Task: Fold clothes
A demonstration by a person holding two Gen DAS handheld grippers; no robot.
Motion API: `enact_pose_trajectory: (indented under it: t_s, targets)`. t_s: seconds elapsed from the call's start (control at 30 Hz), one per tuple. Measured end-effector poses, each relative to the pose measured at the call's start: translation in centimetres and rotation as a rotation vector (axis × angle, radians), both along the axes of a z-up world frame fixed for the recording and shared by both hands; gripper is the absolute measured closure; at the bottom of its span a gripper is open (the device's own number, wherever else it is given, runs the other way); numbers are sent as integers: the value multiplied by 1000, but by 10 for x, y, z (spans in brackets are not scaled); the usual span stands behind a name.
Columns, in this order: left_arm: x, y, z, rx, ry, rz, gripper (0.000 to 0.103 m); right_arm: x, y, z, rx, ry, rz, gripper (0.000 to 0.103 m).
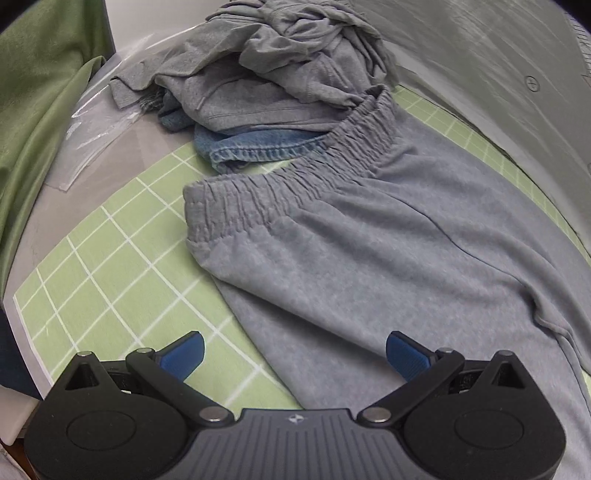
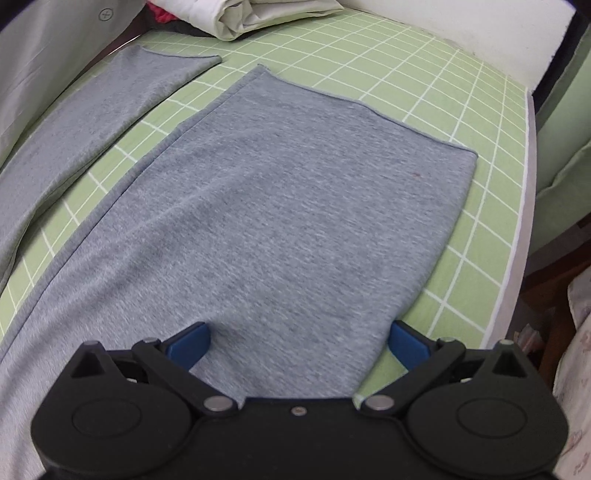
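A tabletop (image 1: 110, 258) covered by a light green mat with a white grid carried a pair of grey sweatpants (image 1: 369, 258) spread flat, the elastic waistband toward the far end in the left wrist view and both legs lying apart in the right wrist view. Beyond the waistband sat a heap of grey garments (image 1: 266, 81) over a blue denim piece (image 1: 251, 147), with clear plastic sheeting (image 1: 96, 136) beside it. At the far end past the leg hems lay folded pale fabric (image 2: 258, 14).
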State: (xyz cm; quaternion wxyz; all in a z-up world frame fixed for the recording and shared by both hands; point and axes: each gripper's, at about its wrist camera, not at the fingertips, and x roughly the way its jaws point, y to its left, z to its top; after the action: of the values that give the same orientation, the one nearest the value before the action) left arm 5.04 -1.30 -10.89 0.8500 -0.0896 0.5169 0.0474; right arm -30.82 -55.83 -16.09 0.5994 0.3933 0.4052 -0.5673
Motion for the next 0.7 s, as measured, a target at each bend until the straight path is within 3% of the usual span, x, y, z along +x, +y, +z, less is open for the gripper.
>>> enact_pose_trajectory:
  t_s: [0.33,0.4,0.5,0.53,0.57,0.6,0.63,0.7]
  targets:
    - [58,32,-19,20,-21,97,2,12,-5,-1,-26,1,-139,0]
    - [63,33,-20,21,-31,104,15,9,-3,1,-50,-6,-205,4]
    - [68,35,-19,19,-43,107,35,5,-2,4,-89,-6,-280,16]
    - [68,35,-18,19,-48,106,40,3,-2,5,-101,-8,-297,26]
    - [68,35,-16,13,-55,102,53,3,-4,7,-114,2,-295,40]
    - [66,35,-14,1,-62,96,72,1,-6,8,-124,-1,-282,46]
    - [64,35,-12,-11,-66,97,82,0,-9,10,-134,-7,-267,61]
    - [58,37,-10,-38,-70,120,86,-8,-15,11,-131,-31,-256,80]
